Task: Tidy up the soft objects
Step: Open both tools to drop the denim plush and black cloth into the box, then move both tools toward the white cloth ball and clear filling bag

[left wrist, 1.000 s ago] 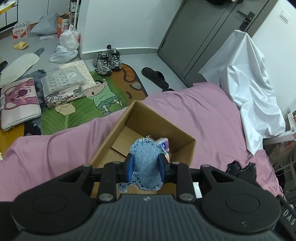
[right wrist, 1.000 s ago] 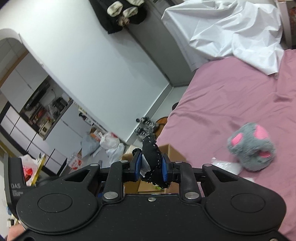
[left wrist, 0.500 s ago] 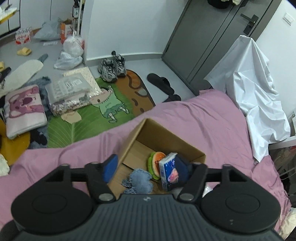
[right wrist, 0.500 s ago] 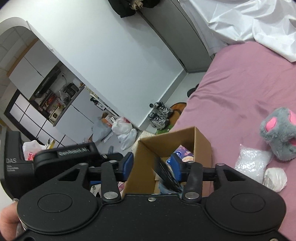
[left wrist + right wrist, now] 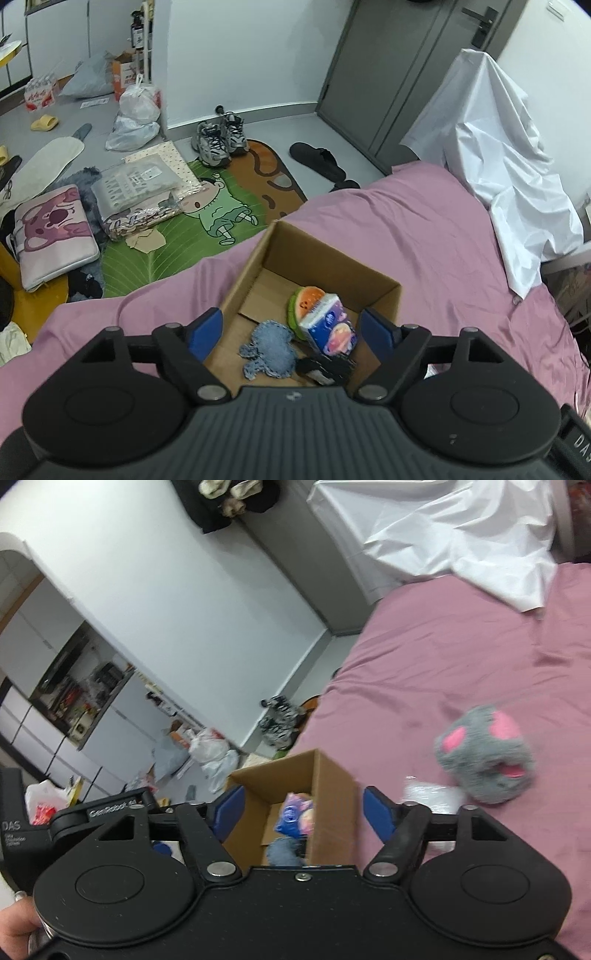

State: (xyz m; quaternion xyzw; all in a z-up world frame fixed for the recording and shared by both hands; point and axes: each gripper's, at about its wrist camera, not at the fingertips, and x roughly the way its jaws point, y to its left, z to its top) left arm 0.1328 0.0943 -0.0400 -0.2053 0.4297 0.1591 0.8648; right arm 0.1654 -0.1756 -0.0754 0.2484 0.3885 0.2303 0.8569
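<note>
Hovering over the cardboard box (image 5: 380, 291) on the pink bed (image 5: 424, 229), both tongs, left (image 5: 291, 334) and right (image 5: 301, 810), opening with nothing between them; denim patch (image 5: 271, 349), black piece (image 5: 327, 369), watermelon plush (image 5: 306, 302) and tissue pack (image 5: 330, 326) already inside, grey plush (image 5: 484, 755) and clear bag (image 5: 428, 794) left on the bed.

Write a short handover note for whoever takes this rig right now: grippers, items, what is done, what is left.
Left gripper: jaws opening, nothing between them.
Right gripper: jaws opening, empty too.
Cardboard box on the pink bed holds a denim patch, a black patch, a watermelon toy and a tissue pack.
Done: those four are in the box.
Left: the grey plush and a clear bag lie on the bed beside the box.
</note>
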